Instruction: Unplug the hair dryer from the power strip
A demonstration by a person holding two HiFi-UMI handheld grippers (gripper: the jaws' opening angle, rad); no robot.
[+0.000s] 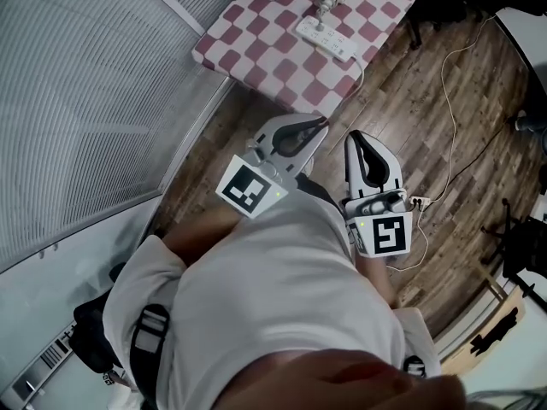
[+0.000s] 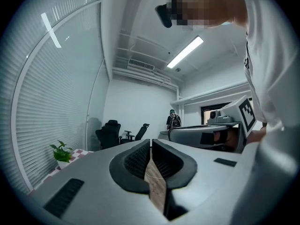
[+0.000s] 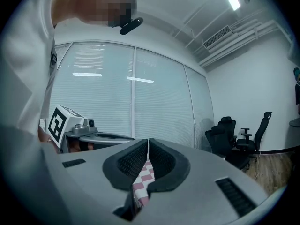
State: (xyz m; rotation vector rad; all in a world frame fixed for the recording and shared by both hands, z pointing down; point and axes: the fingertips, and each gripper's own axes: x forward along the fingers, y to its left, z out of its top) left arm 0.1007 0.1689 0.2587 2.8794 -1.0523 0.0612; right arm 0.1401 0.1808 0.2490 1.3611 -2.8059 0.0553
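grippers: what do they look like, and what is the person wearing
The left gripper and right gripper are light grey shells with black ribbed pads, each carrying a white cube with black square markers. The person wears a white shirt.

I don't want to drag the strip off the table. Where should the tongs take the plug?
Probably the body of the white plug, not its cord. It seems to stand up from the power strip on the checkered table, so come from above, close on its sides and pull straight up.
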